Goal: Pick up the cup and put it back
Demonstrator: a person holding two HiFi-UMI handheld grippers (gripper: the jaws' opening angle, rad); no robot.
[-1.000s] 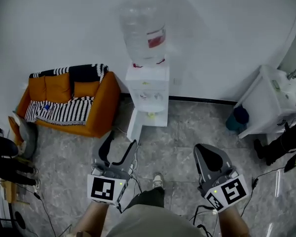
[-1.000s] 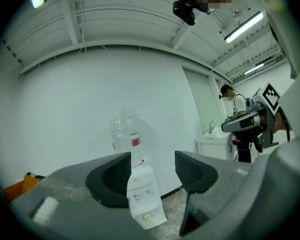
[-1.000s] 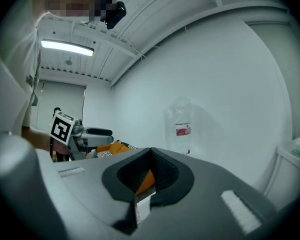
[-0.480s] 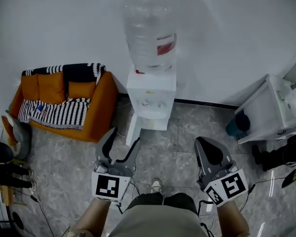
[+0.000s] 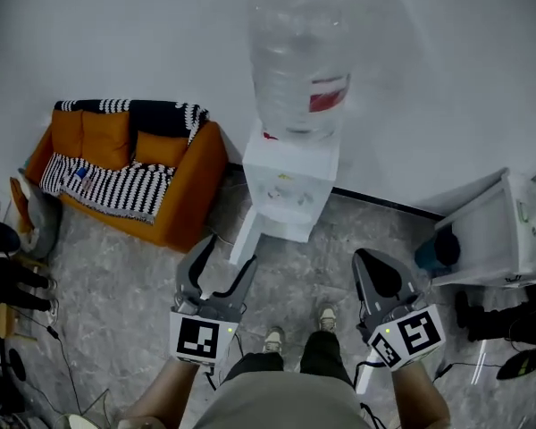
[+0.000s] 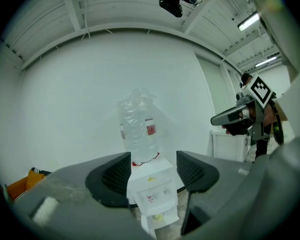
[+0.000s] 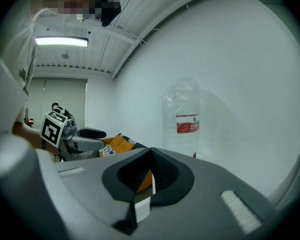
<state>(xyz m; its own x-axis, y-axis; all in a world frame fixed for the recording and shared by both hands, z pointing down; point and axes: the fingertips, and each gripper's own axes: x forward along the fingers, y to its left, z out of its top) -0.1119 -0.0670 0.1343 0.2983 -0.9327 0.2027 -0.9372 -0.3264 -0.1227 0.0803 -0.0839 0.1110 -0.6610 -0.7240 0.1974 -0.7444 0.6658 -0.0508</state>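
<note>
Nearest, at the bottom of the head view, two shoes (image 5: 272,338) are seen on the grey stone floor (image 5: 116,275), with both grippers held out level ahead of the body. The left gripper (image 5: 230,253) is spread wide – its jaws have just been opening further, and nothing is pinched. In the left gripper view only the distant dispenser shows through the gap. The right gripper (image 5: 375,271) is pressed together, its pads meeting along a thin slit with nothing caught in it. Both are well apart from everything else in the room.

Further out, a white water dispenser (image 5: 290,186) stands on the floor against the wall (image 5: 116,34), topped by a large clear bottle (image 5: 304,70) with a red label. A small yellow thing (image 6: 160,216) is seen in the dispenser's lower niche in the left gripper view – whether it is the cup cannot be told, it is too small.

To the left of the dispenser an orange sofa (image 5: 174,195) is set by the wall, covered by a black-and-white striped blanket (image 5: 116,186). At the right edge a white cabinet (image 5: 491,231) is seen. Cables (image 5: 62,356) lie on the floor at far left.
</note>
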